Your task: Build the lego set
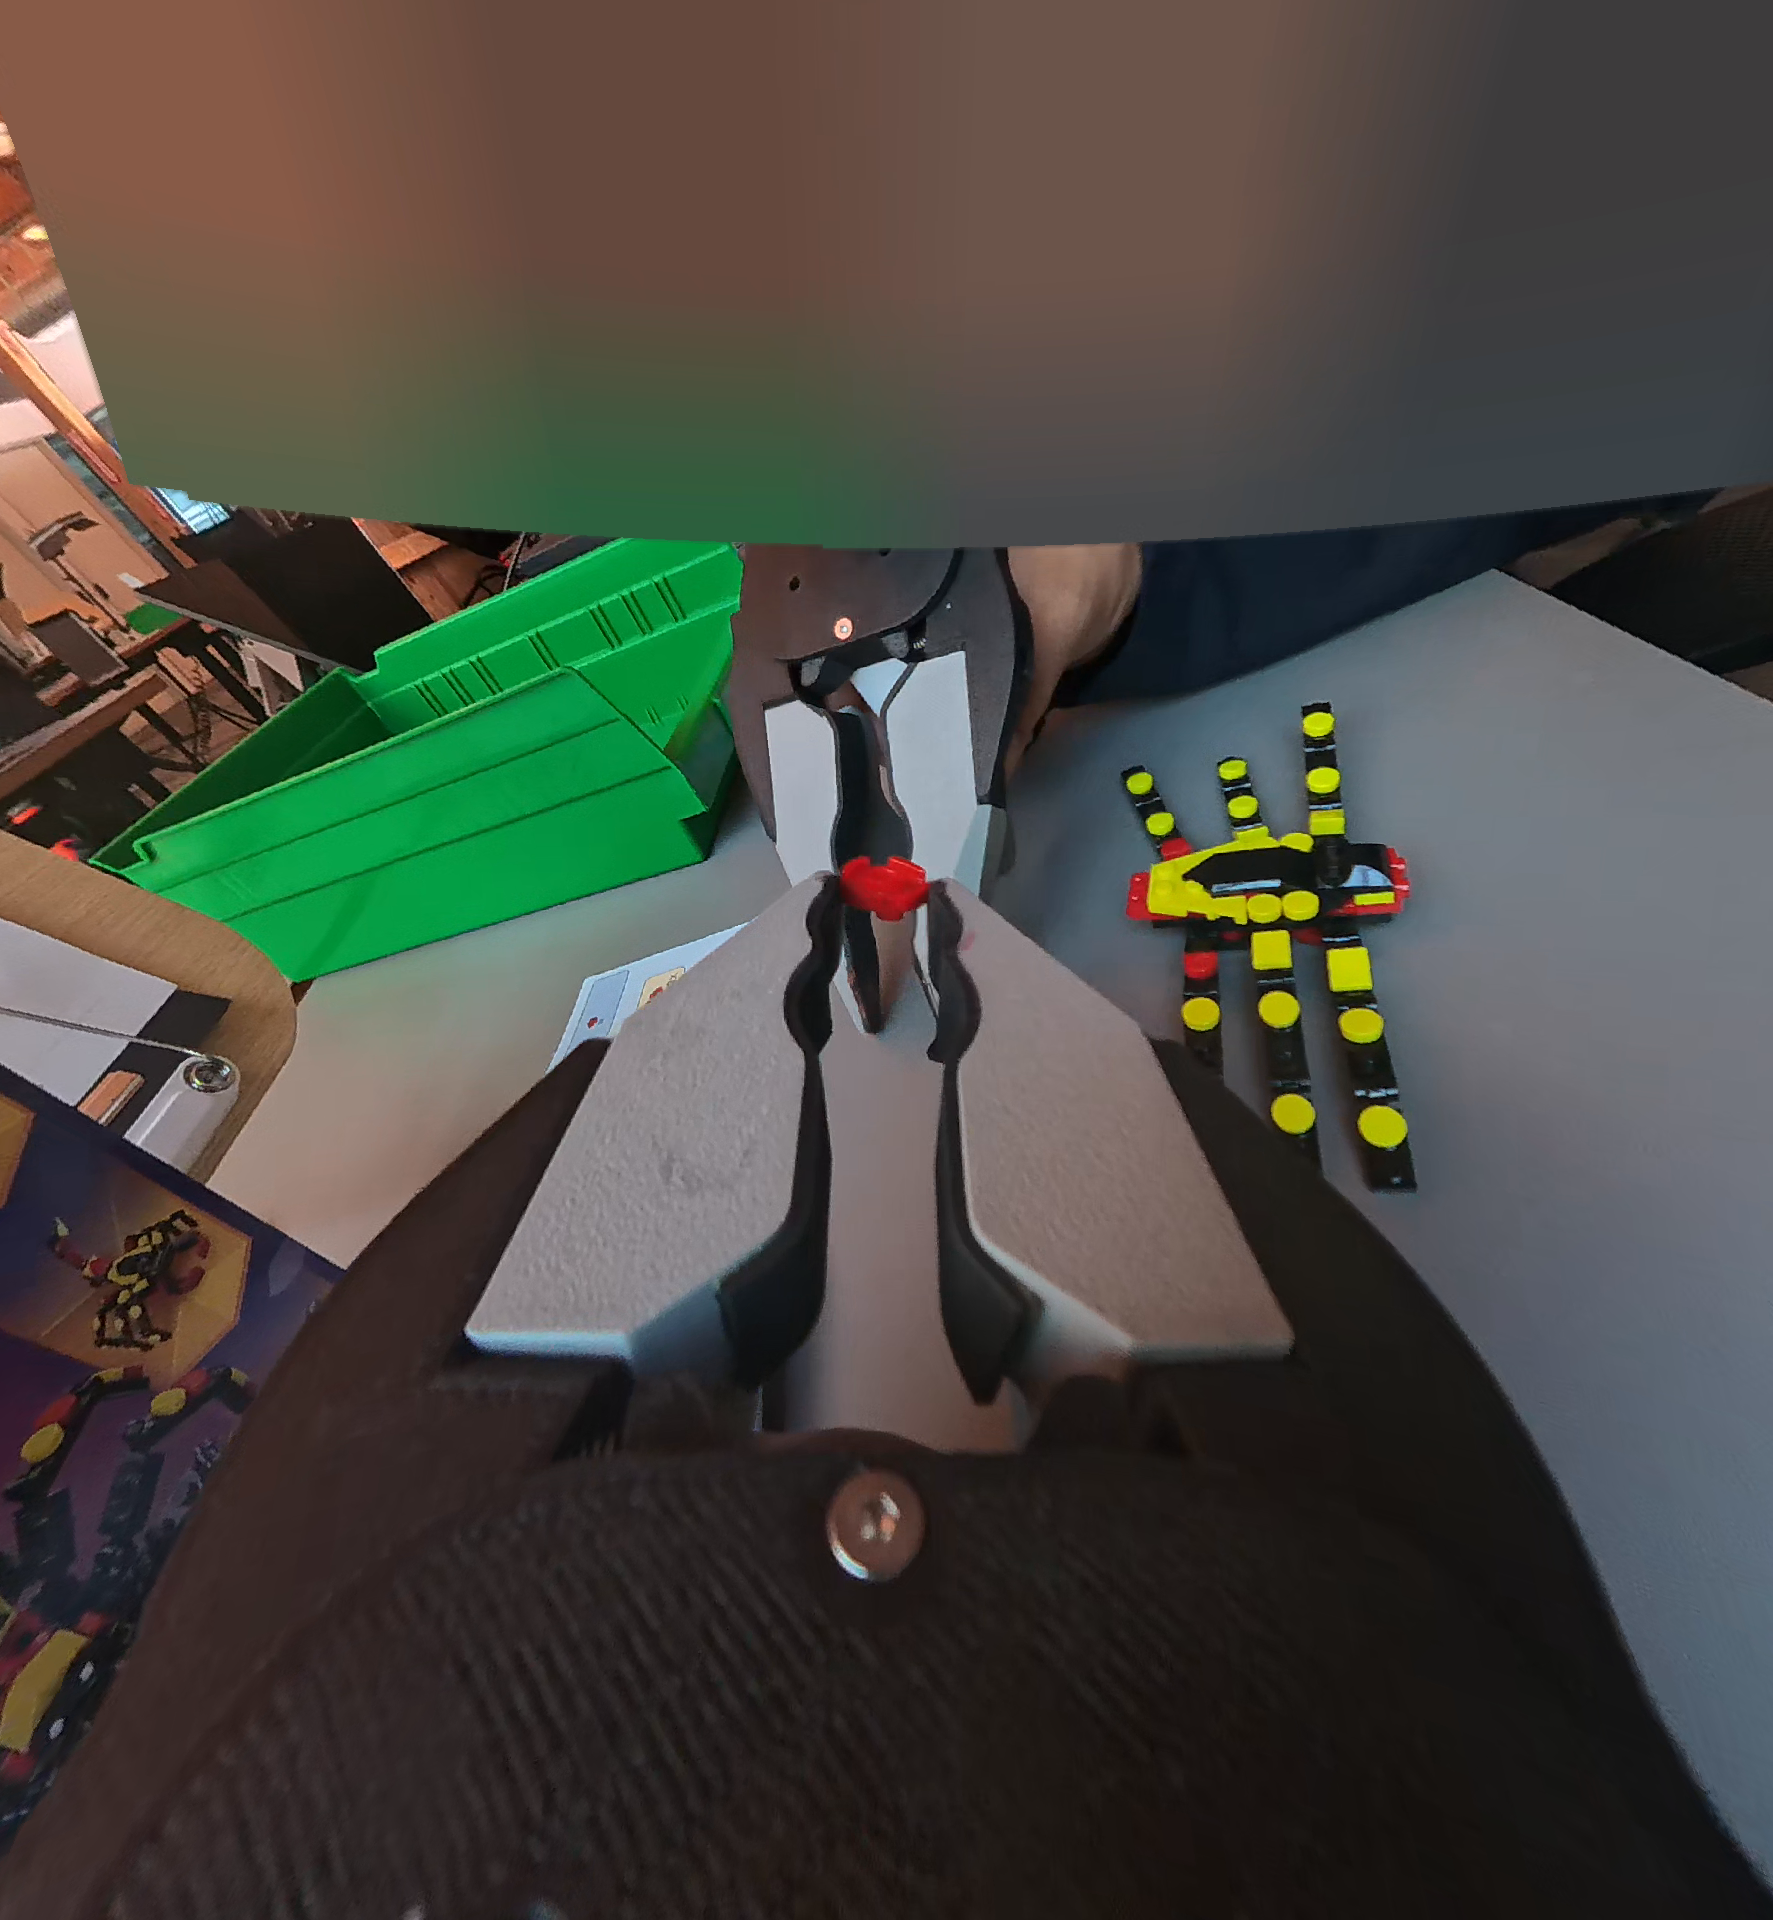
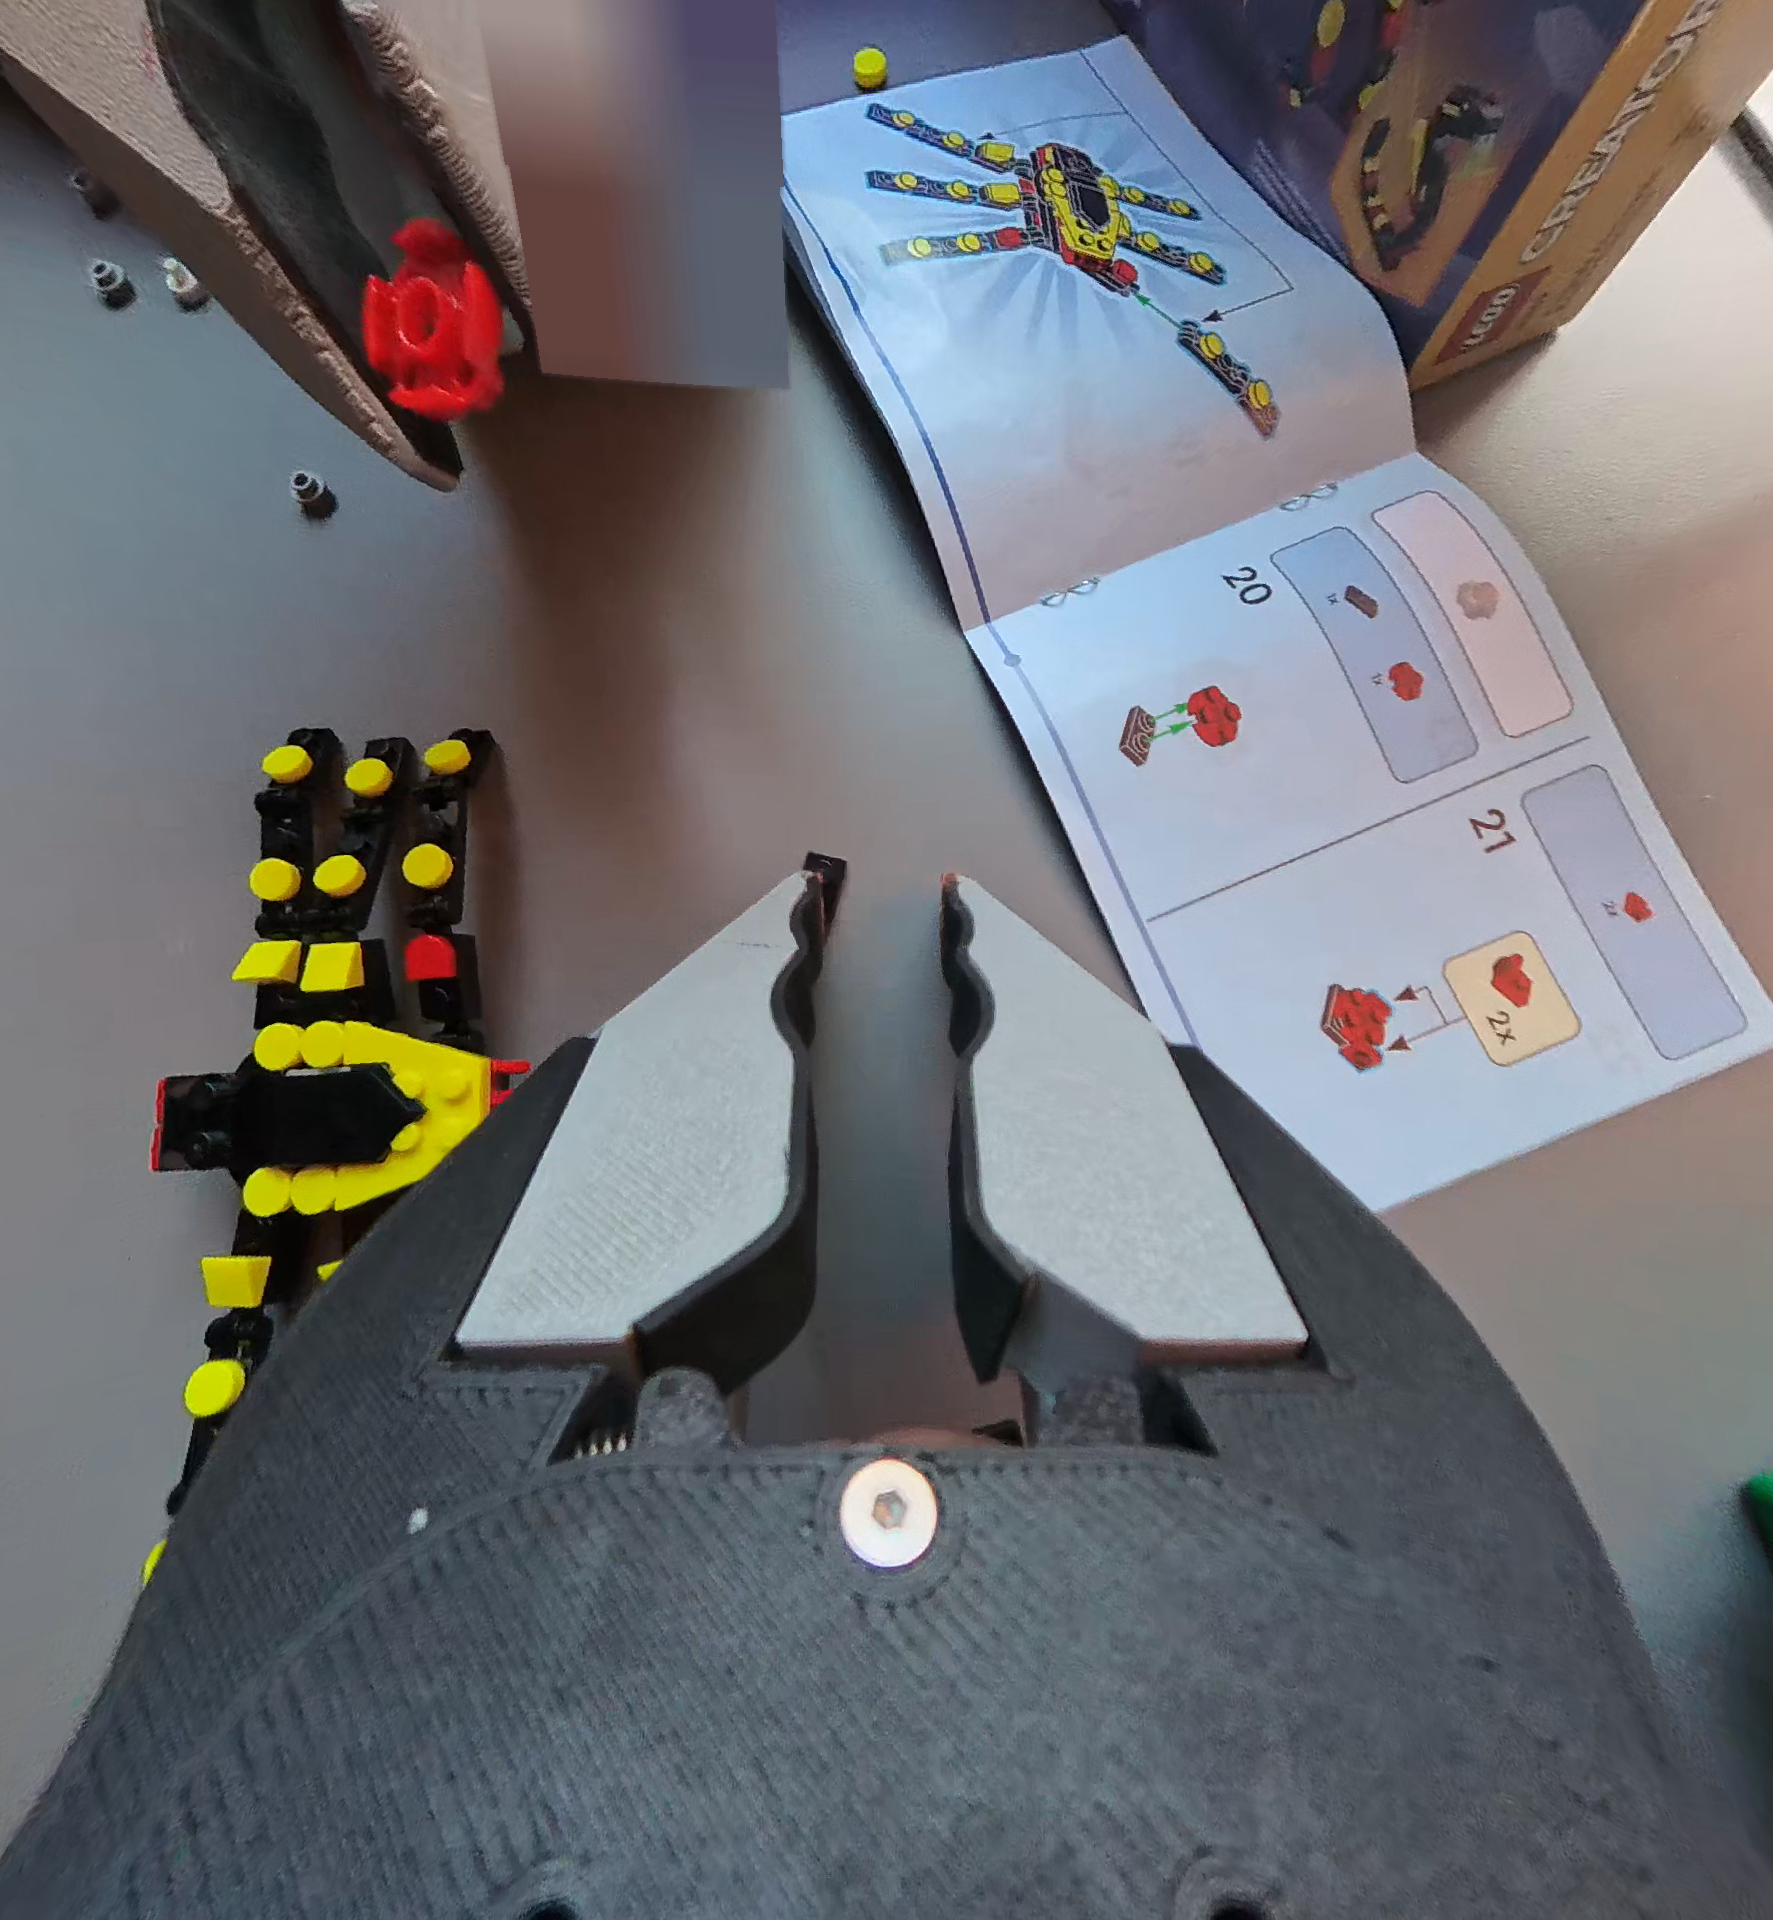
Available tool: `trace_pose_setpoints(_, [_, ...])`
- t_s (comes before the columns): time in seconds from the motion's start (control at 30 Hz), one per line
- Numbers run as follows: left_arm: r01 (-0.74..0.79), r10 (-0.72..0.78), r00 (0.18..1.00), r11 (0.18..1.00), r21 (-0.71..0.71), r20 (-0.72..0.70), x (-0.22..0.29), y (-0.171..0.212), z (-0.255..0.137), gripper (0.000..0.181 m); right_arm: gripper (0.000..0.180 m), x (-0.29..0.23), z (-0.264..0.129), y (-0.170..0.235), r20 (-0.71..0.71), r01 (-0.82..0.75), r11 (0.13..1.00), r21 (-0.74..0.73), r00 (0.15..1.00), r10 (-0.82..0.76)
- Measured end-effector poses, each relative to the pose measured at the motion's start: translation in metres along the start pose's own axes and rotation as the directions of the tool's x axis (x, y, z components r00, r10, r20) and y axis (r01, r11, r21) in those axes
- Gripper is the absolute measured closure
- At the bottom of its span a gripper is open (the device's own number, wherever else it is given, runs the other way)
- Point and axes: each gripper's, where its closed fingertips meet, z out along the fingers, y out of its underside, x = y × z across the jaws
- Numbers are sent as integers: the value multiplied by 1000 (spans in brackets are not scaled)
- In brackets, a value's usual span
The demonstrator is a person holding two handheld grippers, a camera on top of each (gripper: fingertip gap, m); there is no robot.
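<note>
The left gripper [image 1: 884, 891] is pinching a red round piece [image 1: 883, 885] aloft for joining, while the right gripper [image 2: 877, 883], jaws apart and empty, is hovering over the tabletop [image 2: 653, 623].

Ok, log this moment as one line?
left gripper: shut on red piece | right gripper: open, empty | spider build: flat on table

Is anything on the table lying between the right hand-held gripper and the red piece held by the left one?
Nothing visible. The red piece sits pinched in the left hand-held gripper, and only bare table shows between it and the open right hand-held gripper. The spider-like model lies off to the side.
</note>
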Motion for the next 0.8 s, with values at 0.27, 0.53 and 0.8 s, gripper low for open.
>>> trace_pose_setpoints(0.27, [-21,21,1000,1000,6,3,1,0,0,168,160,-1,-3,3,31,-16,1000,-3,999,16])
trace_pose_setpoints(0.53, [-30,30,1000,1000,5,2,2,0,0,168,158,-2,-7,5,47,-15,1000,-9,999,16])
trace_pose_setpoints(0.8, [-54,54,998,998,-16,-7,5,2,2,168,161,-12,-12,5,98,-2,1000,-11,995,3])
